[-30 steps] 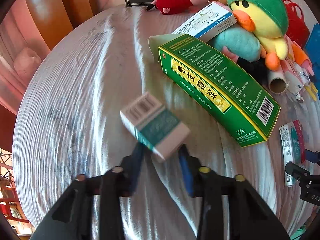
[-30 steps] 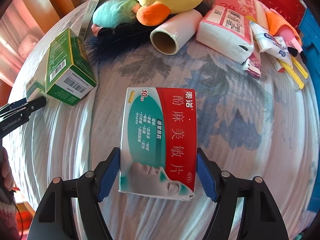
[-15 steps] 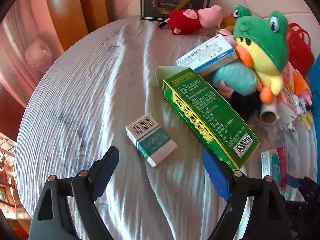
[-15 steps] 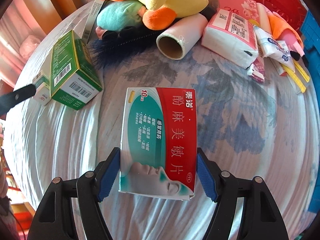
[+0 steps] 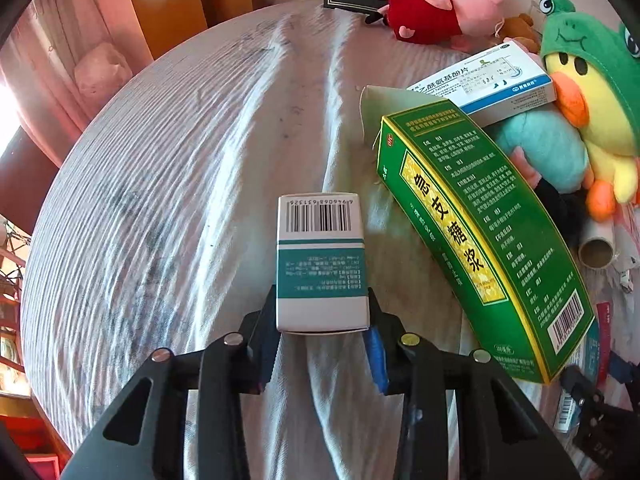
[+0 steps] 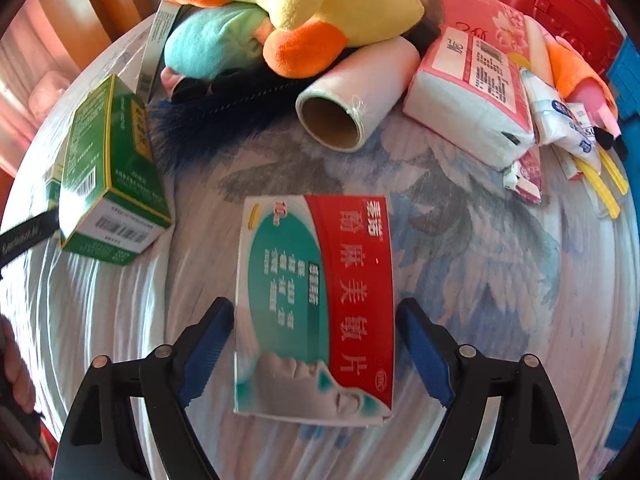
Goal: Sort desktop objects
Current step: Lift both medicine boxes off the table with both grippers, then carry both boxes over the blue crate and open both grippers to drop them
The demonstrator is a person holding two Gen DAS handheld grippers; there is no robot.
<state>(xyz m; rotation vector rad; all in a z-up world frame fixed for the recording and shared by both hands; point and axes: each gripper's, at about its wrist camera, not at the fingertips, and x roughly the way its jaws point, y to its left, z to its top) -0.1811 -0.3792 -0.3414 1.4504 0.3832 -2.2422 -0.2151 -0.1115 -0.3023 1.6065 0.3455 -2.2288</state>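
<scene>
In the left wrist view, a small white and teal medicine box (image 5: pixel 322 264) with a barcode at its far end lies on the pale cloth. My left gripper (image 5: pixel 322 292) is closing on it, and both pads press its sides. In the right wrist view, a flat red and teal medicine box (image 6: pixel 316 300) lies on the cloth between the fingers of my right gripper (image 6: pixel 314 304). Its jaws are opening, and a thin gap shows on each side of the box. A long green box (image 5: pixel 472 232) lies just right of the small one.
A white and blue tablet box (image 5: pixel 492 80), a frog-hooded duck plush (image 5: pixel 592 92) and a pig plush (image 5: pixel 432 12) crowd the far right. In the right wrist view, a cardboard-core roll (image 6: pixel 352 96), a pink tissue pack (image 6: pixel 476 72) and a red basket (image 6: pixel 560 4) lie beyond the flat box.
The left gripper let the small box drop onto the cloth, opened wide, then closed on it again with the box lying straight. The right pads have come slightly off the red and teal box.
</scene>
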